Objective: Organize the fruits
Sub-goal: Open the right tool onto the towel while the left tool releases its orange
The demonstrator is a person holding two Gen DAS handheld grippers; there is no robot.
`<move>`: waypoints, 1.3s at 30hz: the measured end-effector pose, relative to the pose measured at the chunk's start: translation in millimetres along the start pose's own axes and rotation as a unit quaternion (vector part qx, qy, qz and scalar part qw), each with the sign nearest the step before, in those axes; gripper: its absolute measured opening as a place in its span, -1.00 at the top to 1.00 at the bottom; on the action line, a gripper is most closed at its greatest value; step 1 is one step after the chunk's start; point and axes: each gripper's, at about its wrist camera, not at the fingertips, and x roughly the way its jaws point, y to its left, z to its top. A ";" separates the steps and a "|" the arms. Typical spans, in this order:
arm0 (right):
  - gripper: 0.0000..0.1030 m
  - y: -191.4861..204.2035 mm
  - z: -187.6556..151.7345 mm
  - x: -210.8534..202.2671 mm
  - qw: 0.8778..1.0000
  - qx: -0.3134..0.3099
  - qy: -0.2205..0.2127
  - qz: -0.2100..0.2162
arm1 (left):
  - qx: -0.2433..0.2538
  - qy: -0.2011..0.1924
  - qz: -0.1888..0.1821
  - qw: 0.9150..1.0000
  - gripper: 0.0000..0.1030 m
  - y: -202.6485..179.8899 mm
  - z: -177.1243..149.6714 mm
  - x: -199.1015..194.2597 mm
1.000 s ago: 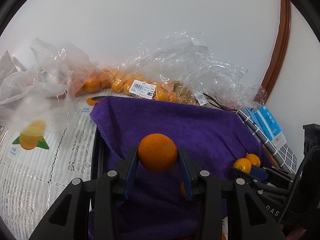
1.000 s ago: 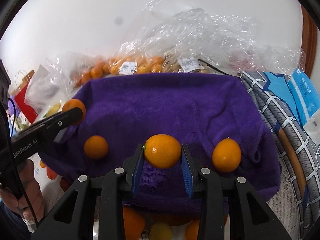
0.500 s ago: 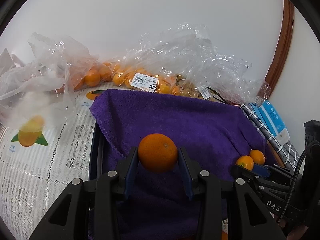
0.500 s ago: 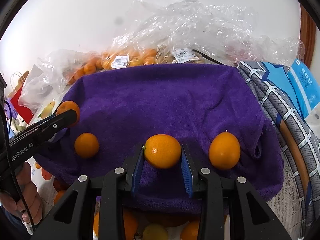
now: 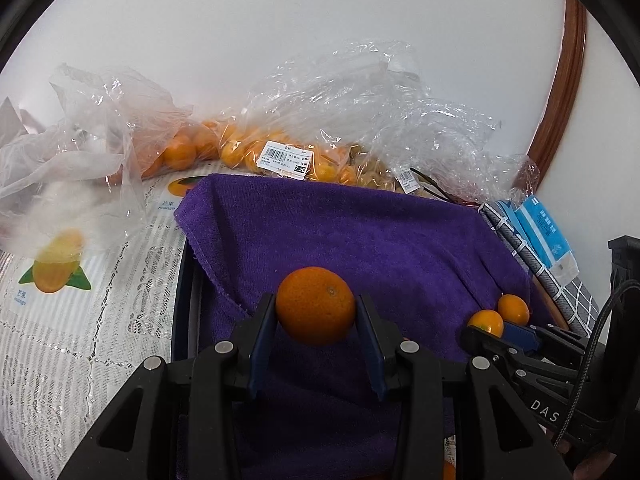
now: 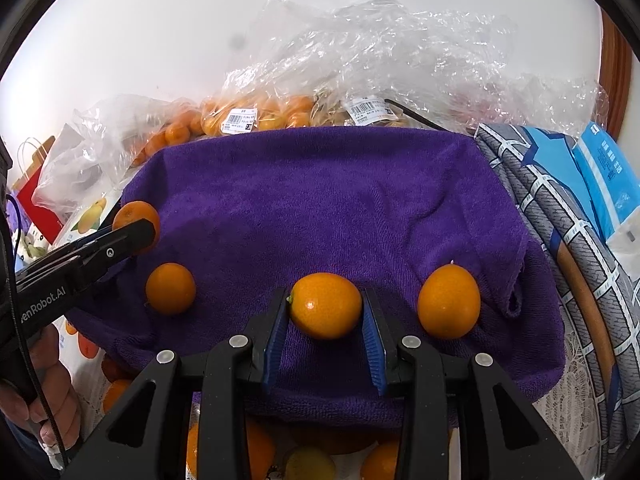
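White wall behind, lace tablecloth (image 5: 80,344) below, clear bags of oranges (image 5: 288,152) heaped along the back edge. Purple towel (image 5: 360,240) spread in front of them; that is your work surface.

Left gripper (image 5: 316,324): your fingers pinch a round, rough-skinned orange (image 5: 315,305) by its sides, pads pressed on both flanks, fruit above the towel's near-left part. From the right wrist view this same orange (image 6: 134,216) sits at the towel's left border, above and behind the row.

Right gripper (image 6: 325,320): fingers pinch a smoother kumquat-like fruit (image 6: 325,305), stem end toward the left pad, long axis running across from finger to finger. It sits in line with two loose fruits on the towel: one to its left (image 6: 170,288), one to its right (image 6: 449,301). All three are apart, none touching.

Key relation: the row runs left to right across the near edge of the towel, and your right hand's fruit fills the middle slot. It looks to be on or just above the cloth; contact cannot be told.

Judgement: your right hand is the nearer to release. Your left fruit lies off the row's left end, so it would likely go outboard of the left loose fruit or start a line behind it. More fruit (image 6: 256,452) lies below the towel's front edge.
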 end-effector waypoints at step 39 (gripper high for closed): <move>0.04 -24.4 11.7 -55.4 0.994 0.060 -0.084 -0.024 | -0.005 -0.073 -0.017 0.997 0.13 1.2 -0.3 -26.0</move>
